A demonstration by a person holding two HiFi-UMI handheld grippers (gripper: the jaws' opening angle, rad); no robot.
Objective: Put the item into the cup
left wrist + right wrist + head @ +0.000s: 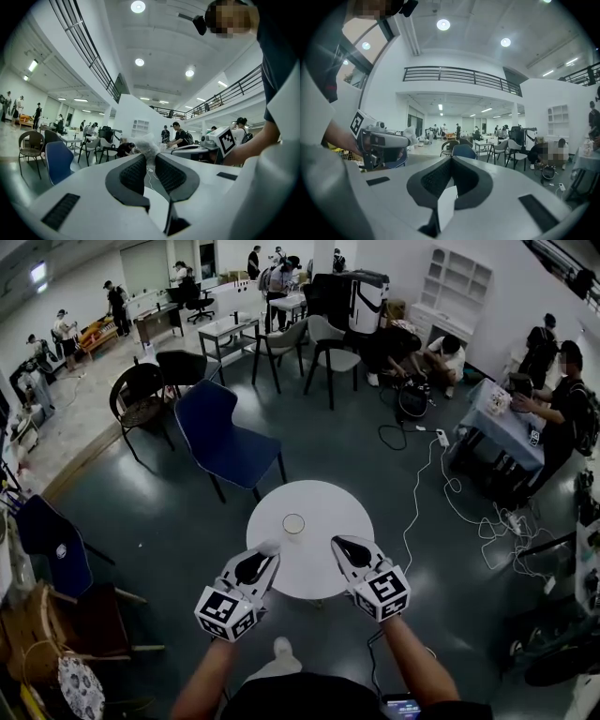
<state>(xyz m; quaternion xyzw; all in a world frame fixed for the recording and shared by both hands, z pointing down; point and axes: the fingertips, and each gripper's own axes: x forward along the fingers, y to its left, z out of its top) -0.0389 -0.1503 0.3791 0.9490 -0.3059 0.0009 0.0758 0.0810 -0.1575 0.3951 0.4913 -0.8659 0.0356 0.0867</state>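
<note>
left gripper (150,158): jaws part-closed, pinching a crumpled white wad (147,142). Tissue or thin film, we can't tell which. Most of it sticks out past the tips.

We judge the wad very light, soft and springy, with no breakage risk. The worry is that it clings to the pads or puffs back out of the cup on release. The present hold near its base looks right to us, since the bulk is free to go in first.

small pale round cup (293,524): just ahead of the left gripper's tips and slightly to their right, on the round white counter (328,507). It touches neither gripper. We think it's light enough to tip if bumped.

right gripper (451,161): jaws fully together, nothing in them. The cup is ahead and to its left.

Writing: nothing legible. We see only black-and-white square markers on the gripper cubes (225,610), and no brand on cup or wad.
</note>
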